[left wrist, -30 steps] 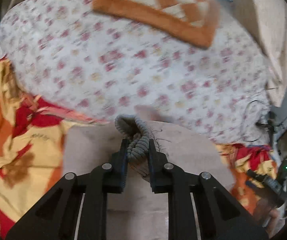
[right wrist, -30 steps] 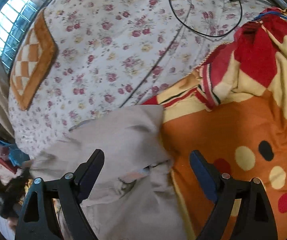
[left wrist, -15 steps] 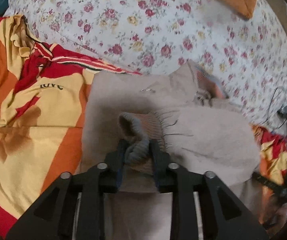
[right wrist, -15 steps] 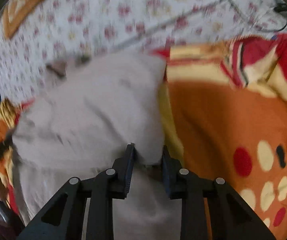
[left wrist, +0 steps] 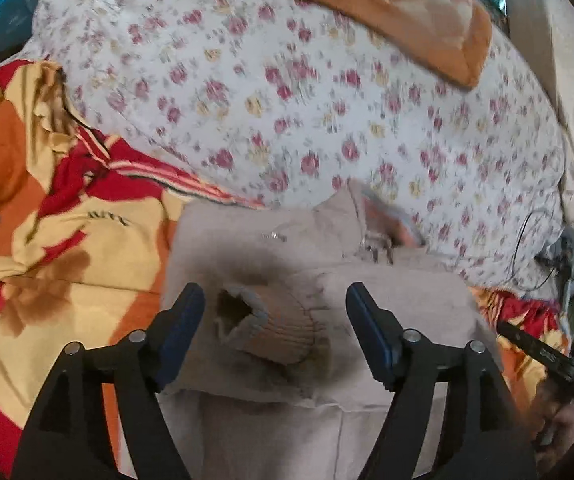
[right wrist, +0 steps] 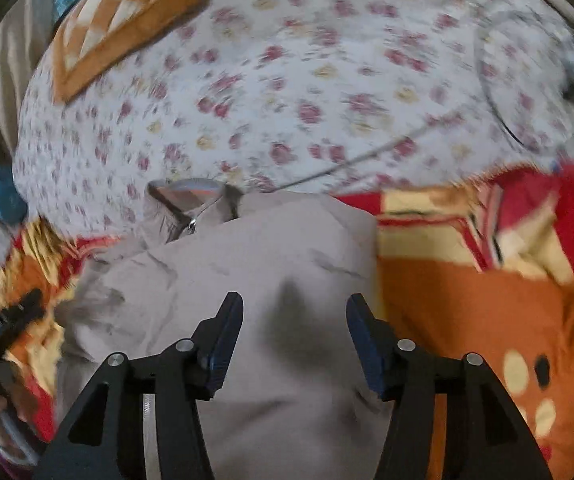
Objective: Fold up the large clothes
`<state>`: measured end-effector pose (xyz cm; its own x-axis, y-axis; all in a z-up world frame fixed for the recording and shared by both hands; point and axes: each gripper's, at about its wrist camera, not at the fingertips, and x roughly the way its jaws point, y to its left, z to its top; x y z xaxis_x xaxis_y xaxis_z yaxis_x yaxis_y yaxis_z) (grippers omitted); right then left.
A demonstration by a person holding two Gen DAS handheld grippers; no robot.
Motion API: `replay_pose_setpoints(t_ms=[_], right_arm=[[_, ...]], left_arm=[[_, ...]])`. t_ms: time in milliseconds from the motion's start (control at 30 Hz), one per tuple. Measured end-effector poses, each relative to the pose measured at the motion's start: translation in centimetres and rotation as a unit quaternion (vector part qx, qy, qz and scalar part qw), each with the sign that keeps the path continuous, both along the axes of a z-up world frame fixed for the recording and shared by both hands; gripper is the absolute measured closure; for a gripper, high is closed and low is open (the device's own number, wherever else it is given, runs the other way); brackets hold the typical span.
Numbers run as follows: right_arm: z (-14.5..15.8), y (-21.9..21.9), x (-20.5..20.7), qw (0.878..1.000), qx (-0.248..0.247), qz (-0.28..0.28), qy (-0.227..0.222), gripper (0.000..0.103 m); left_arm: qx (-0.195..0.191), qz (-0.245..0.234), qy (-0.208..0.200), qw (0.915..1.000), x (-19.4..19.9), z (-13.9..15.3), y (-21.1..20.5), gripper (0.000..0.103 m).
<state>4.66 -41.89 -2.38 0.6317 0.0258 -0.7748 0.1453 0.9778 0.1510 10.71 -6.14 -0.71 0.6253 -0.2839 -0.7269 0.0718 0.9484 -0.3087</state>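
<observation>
1. the left tongs (left wrist: 275, 300) are standing spread, having just been opening; the ribbed cuff (left wrist: 263, 324) is lying loose between the blue pads, touched by neither.
2. the right tongs (right wrist: 295, 312) are also standing spread over the right half of the beige jacket (right wrist: 247, 264), their jaws having just been parting again, with cloth beneath them but none pinched.
3. the beige jacket is resting part-folded on the cartoon blanket (right wrist: 487, 304) at the near edge of the bed, its collar (right wrist: 185, 198) pointing far toward the floral sheet (left wrist: 287, 100).
4. risk: the released cuff is sitting puffed and open, so the sleeve is likely springing back off the body and undoing the fold.
5. risk: the soft, rumpled blanket is giving poor support, so any later fold is liable to be creasing unevenly or sliding.
6. risk: a low pass of either tongs is likely to be snagging the top layer and dragging it askew.
7. risk: the collar is lying bunched, possibly skewing the final shape.
</observation>
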Motion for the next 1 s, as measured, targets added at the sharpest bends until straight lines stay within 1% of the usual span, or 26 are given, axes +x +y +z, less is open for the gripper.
replay_pose_setpoints(t_ms=[33,67,100,133,167,200,233,267,300,367,500,567,667,733,767,800,867,933,1000], right_arm=[[-0.8,0.4,0.9,1.000,-0.016,0.003,0.009,0.052],[-1.7,0.6,1.5,1.000,-0.024,0.004,0.017,0.052],[-2.8,0.5,2.1,0.999,-0.028,0.003,0.024,0.056],[-3.8,0.3,2.6,0.999,-0.032,-0.001,0.030,0.057],[-4.8,0.1,3.1,0.999,-0.040,-0.002,0.037,0.058],[-6.5,0.0,4.0,0.997,-0.051,0.002,0.058,0.058],[-7.3,-0.1,4.3,0.997,-0.050,0.003,0.064,0.058],[-7.4,-0.2,4.3,0.997,-0.048,-0.002,0.053,0.056],[-7.2,-0.2,4.4,0.997,-0.046,-0.006,0.057,0.055],[-6.4,0.0,4.1,0.997,-0.053,-0.005,0.060,0.055],[-3.6,-0.1,2.5,0.999,-0.040,-0.011,0.020,0.054],[-3.1,0.0,2.0,0.999,-0.038,-0.004,0.027,0.053],[-3.0,0.3,0.5,0.997,-0.067,0.006,0.048,0.052],[-3.6,0.7,-0.7,0.992,-0.107,0.021,0.064,0.046],[-4.1,0.9,-1.2,0.989,-0.124,0.026,0.070,0.040],[-5.1,1.2,-1.3,0.986,-0.143,0.031,0.083,0.038],[-6.2,1.6,-0.8,0.984,-0.147,0.038,0.092,0.037],[-5.3,1.5,-0.6,0.986,-0.137,0.029,0.088,0.035],[-4.1,1.5,-1.0,0.990,-0.122,0.036,0.062,0.036]], left_arm=[[0.013,-0.002,0.009,0.9999,0.3,-0.7,-0.3,0.030],[0.037,-0.002,0.027,0.9989,0.9,-2.1,-0.7,0.030],[0.054,-0.002,0.043,0.9976,1.4,-3.0,-0.9,0.030],[0.071,-0.001,0.070,0.9951,2.1,-4.3,-1.1,0.030],[0.071,0.000,0.086,0.9938,2.5,-5.1,-1.0,0.029],[0.057,0.002,0.095,0.9939,2.9,-5.7,-0.7,0.026],[0.045,0.007,0.090,0.9948,3.0,-5.7,-0.5,0.025],[0.046,0.010,0.086,0.9952,2.9,-5.6,-0.5,0.024],[0.059,0.005,0.083,0.9948,2.9,-5.5,-0.8,0.024],[0.072,-0.002,0.079,0.9943,2.7,-5.5,-1.1,0.024],[0.073,0.003,0.075,0.9945,2.3,-5.5,-1.0,0.023],[0.074,0.002,0.074,0.9945,2.3,-5.5,-1.0,0.023],[0.074,0.003,0.074,0.9945,2.3,-5.5,-1.1,0.023],[0.074,0.003,0.074,0.9945,2.3,-5.5,-1.1,0.023],[0.075,0.003,0.073,0.9945,2.3,-5.5,-1.1,0.022],[0.077,0.001,0.072,0.9944,2.3,-5.6,-1.2,0.022],[0.081,0.000,0.071,0.9941,2.2,-5.6,-1.3,0.022],[0.083,0.000,0.070,0.9941,2.2,-5.6,-1.2,0.022],[0.081,0.000,0.070,0.9943,2.1,-5.6,-1.2,0.022]])
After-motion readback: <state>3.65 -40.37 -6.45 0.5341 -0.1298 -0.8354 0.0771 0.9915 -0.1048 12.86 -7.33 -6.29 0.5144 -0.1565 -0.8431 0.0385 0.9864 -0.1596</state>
